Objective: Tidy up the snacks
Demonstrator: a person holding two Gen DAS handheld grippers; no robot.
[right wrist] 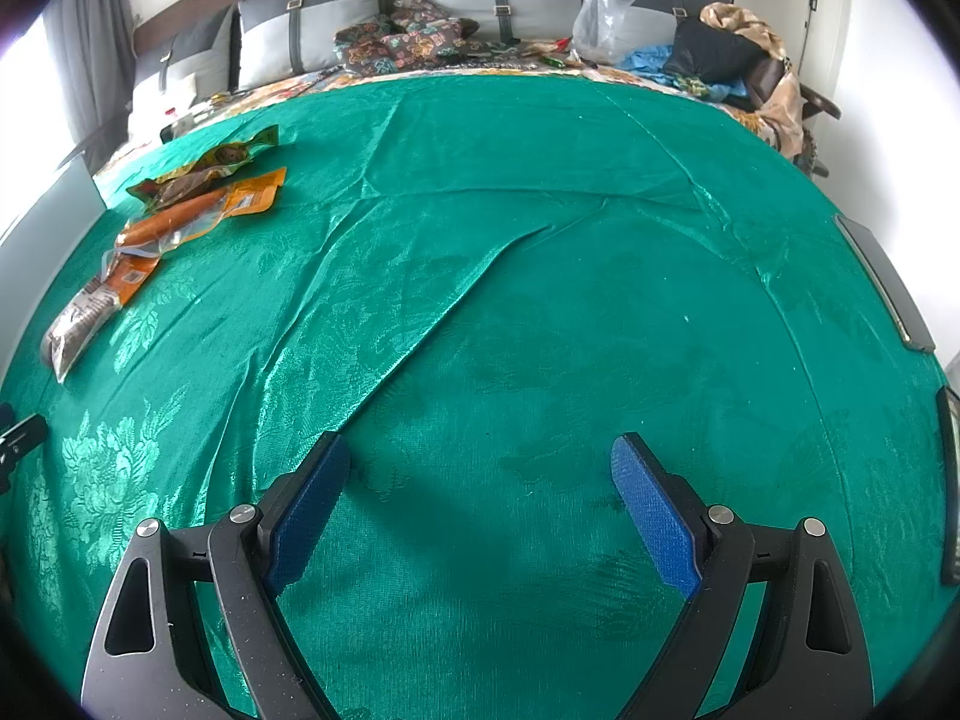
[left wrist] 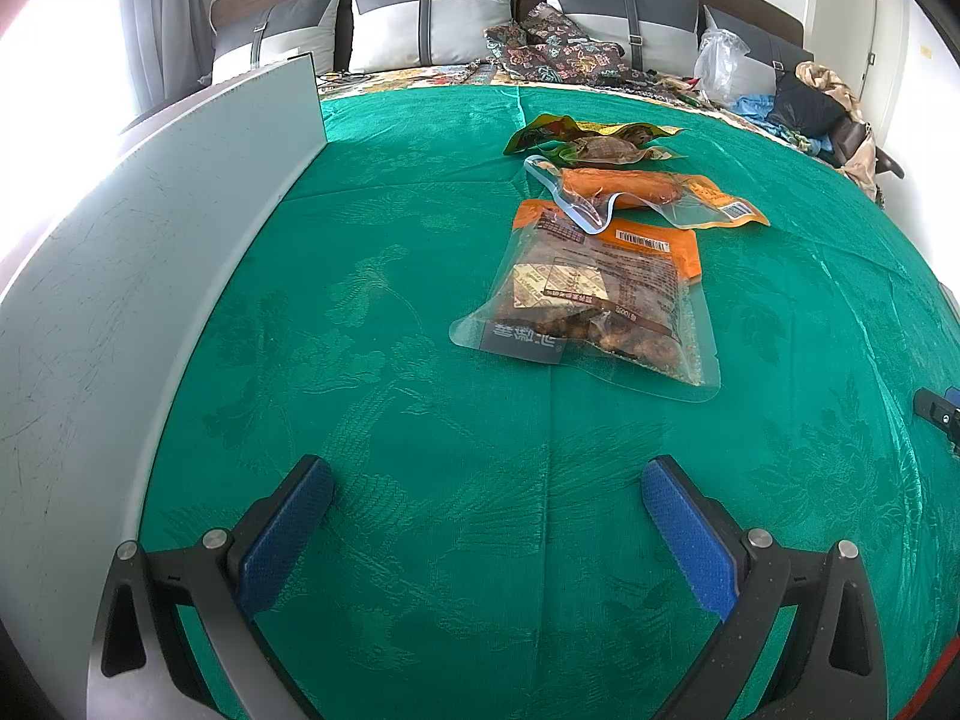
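The left tool (left wrist: 487, 525) hovers over the green bedspread (left wrist: 390, 390) with its blue-padded fingers (left wrist: 288, 531) spread wide and nothing between them. The right tool (right wrist: 480, 501) is likewise wide open and empty, above a bare, creased stretch of the same cover (right wrist: 540, 300).

Along the bed's left edge a grey panel (left wrist: 150, 228) stands upright. Beyond the left tool, near the middle of the bed, lies a clear snack bag (left wrist: 594, 294) with an orange header and dark pieces inside. Its far end is overlapped by an orange vacuum-sealed pack (left wrist: 648, 192), and just past that lies a green and yellow packet (left wrist: 588, 135), the three forming a row running towards the headboard. From the right wrist view the same row (right wrist: 174, 216) sits well to the left, toward the bed's left edge.

At the head of the bed are grey cushions (left wrist: 429, 18), patterned dark pillows (left wrist: 552, 51), a clear plastic bag (left wrist: 720, 63) and a heap of clothes (left wrist: 810, 102) in the far right corner.
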